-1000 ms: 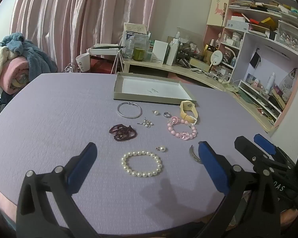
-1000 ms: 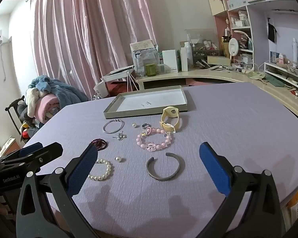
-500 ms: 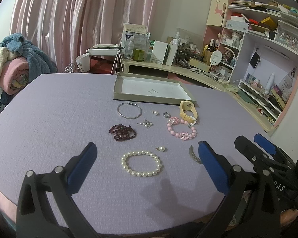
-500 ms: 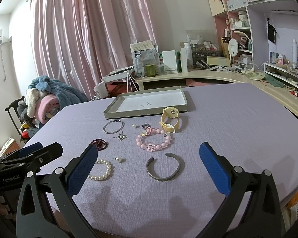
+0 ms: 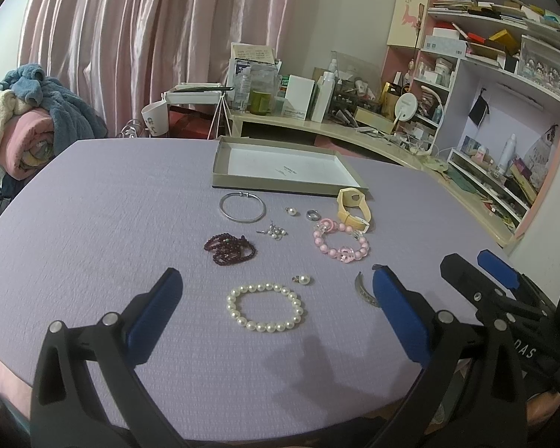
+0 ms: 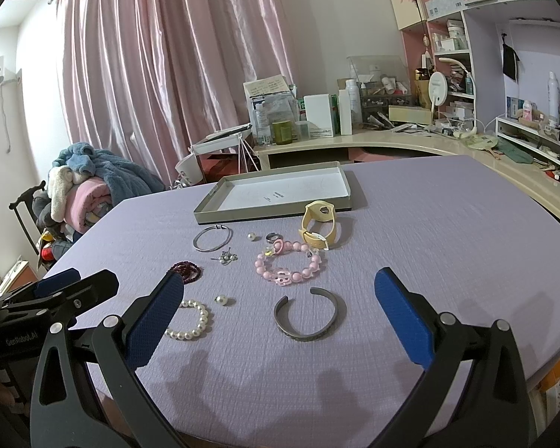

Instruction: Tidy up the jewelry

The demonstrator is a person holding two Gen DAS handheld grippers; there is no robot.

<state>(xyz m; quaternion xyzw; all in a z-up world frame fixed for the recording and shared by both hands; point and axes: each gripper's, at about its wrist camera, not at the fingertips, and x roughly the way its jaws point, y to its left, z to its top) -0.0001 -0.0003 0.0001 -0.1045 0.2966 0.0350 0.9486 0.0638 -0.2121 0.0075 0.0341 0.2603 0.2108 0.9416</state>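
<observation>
Clearly nothing has been picked up yet: the left gripper [image 5: 272, 311] and the right gripper [image 6: 280, 311] both hang low over the near edge of the purple table [image 5: 93, 224] with jaws spread wide and holding nothing. All the jewelry lies loose on the cloth, and the shallow grey tray [image 5: 285, 170] at the far side looks bare apart from a small dark mark I cannot make out.

Between the left jaws sits the pearl bracelet [image 5: 265, 308], with a single pearl stud [image 5: 303, 280] just beyond it. Framed by the right jaws is the open metal cuff [image 6: 305, 315]. Further out lie the dark red bead strand [image 5: 229, 248], the pink bead bracelet [image 6: 288, 263], a small cluster of silver earrings [image 5: 274, 232], a thin silver bangle [image 5: 242, 207], a ring [image 6: 272, 237] and the yellow watch strap [image 6: 317, 226], which touches the pink beads.

The step in hand is probably the first pick. For the pearls, come straight down so one finger lands inside the loop and one outside, then close on a single side of the strand; pinching across the whole ring would only push it along the cloth. Lift gently, since the strand will droop and swing. The cuff is rigid, so grip its band at mid-curve, away from the open ends.
</observation>
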